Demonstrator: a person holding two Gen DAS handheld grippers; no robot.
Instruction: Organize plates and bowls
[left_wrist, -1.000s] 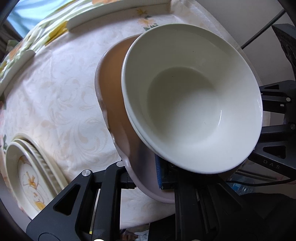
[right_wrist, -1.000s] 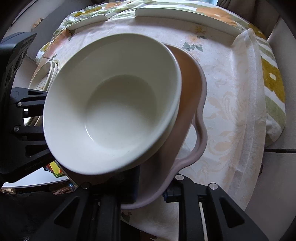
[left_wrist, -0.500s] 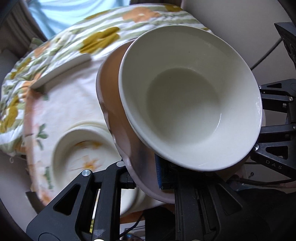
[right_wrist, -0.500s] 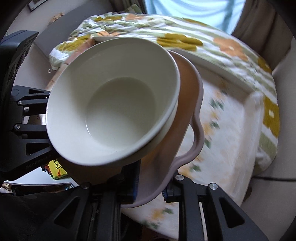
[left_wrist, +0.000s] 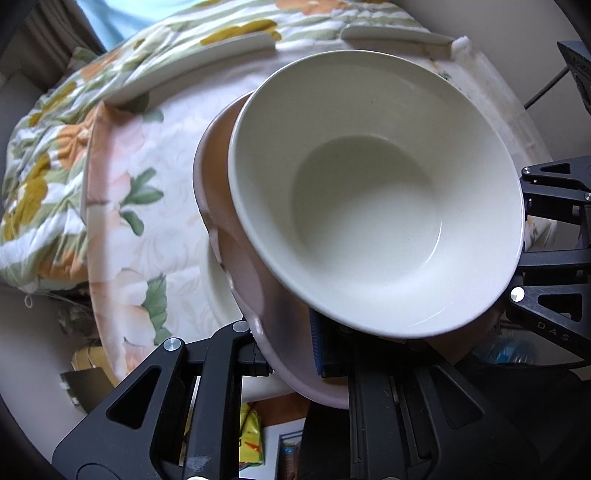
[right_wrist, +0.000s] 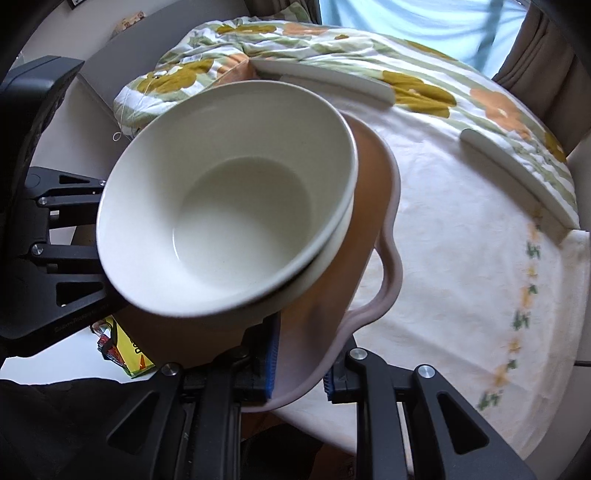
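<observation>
I had the left gripper (left_wrist: 288, 347) clamped on one rim of the pink dish (left_wrist: 236, 254) and the right gripper (right_wrist: 299, 365) clamped on its opposite rim; the stacked white bowls (right_wrist: 229, 221) sat inside the dish, held above the floral tablecloth (right_wrist: 461, 236); another plate (left_wrist: 218, 291) lay underneath

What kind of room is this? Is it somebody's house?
Probably a home, likely a dining corner. A round table wears a flowered tablecloth, stacked cream bowls sit on a pink dish, and curtains hang beside a bright window.
</observation>
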